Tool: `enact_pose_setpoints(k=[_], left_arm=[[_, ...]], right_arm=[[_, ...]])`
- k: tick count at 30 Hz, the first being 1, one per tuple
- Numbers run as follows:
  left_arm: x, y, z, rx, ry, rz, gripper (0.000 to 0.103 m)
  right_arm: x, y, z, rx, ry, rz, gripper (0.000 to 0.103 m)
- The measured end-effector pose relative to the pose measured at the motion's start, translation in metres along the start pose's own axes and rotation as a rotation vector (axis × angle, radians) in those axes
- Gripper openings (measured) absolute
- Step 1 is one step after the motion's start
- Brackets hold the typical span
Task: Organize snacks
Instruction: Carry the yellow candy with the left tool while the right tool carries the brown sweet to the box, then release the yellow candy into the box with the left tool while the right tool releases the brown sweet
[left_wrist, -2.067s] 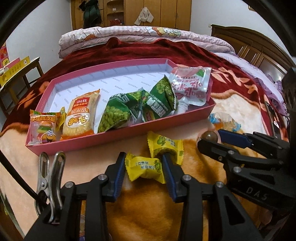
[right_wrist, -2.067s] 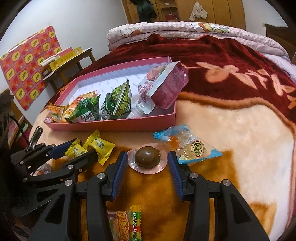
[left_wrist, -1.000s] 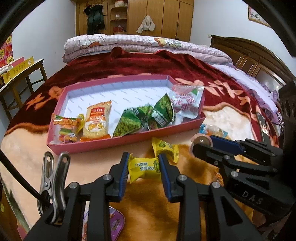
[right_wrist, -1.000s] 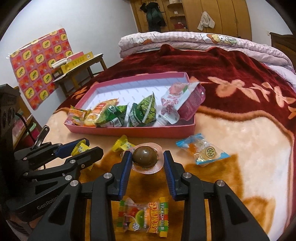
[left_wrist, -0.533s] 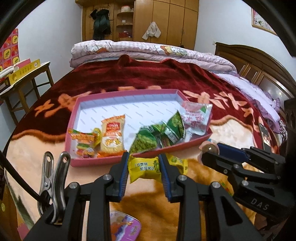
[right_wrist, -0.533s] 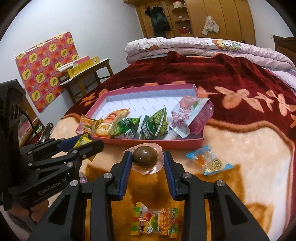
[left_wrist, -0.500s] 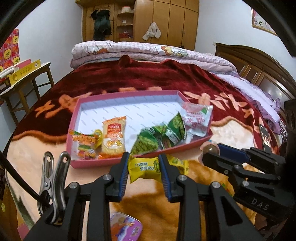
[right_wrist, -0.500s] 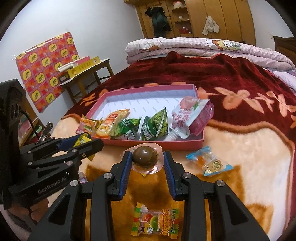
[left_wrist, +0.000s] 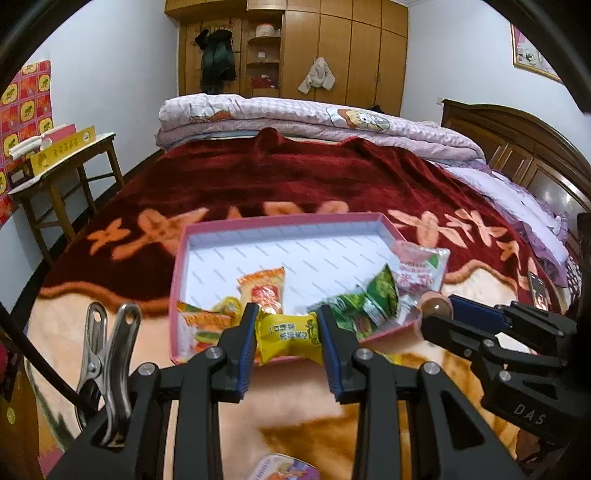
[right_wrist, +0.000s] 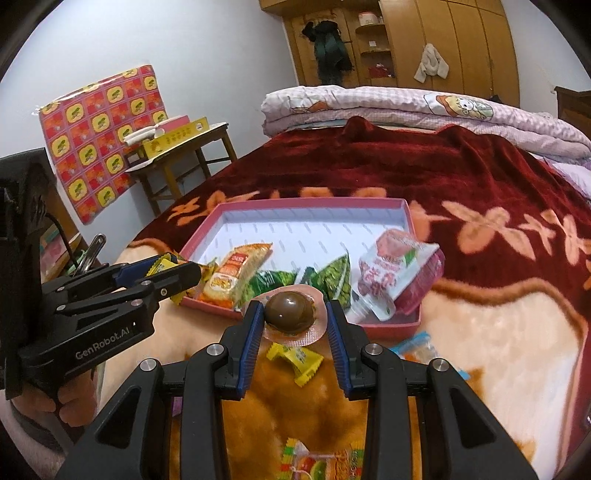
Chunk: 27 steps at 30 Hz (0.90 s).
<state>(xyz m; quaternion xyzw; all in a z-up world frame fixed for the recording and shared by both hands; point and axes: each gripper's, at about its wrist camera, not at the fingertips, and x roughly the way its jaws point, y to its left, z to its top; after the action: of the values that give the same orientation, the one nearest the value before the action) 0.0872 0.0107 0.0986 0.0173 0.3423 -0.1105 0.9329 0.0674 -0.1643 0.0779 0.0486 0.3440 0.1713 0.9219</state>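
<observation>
bed blanket (right_wrist: 480, 332) | pink tray (right_wrist: 391, 326) | yellow candy (right_wrist: 295, 360) | fruit-print packet (right_wrist: 314, 461)

A yellow wrapped candy (left_wrist: 288, 336) and a brown egg in a pink blister pack (right_wrist: 290, 312) hang lifted just before the pink tray (left_wrist: 280, 225) of snack packets.

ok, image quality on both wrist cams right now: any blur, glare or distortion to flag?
Left wrist view: motion blur smears the snacks in the pink tray and the blanket; the yellow candy in the left gripper stays sharp. Right wrist view: crisper, with a glare spot on the brown egg pack in the right gripper. Both: strong fisheye bowing, dark vignette at the corners.
</observation>
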Motion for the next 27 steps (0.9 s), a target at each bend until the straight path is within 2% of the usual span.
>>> enact_pose_setpoints(k=[21,27], left_arm=[[0.029,0.034,0.033,-0.038,-0.019,0.066,0.033],[0.052,0.045,0.037,-0.059,0.021,0.069,0.033]], right_arm=[[0.020,0.005,0.029,-0.016,0.000,0.006,0.036],[0.026,0.003,0.032,-0.014,0.007,0.004,0.036]])
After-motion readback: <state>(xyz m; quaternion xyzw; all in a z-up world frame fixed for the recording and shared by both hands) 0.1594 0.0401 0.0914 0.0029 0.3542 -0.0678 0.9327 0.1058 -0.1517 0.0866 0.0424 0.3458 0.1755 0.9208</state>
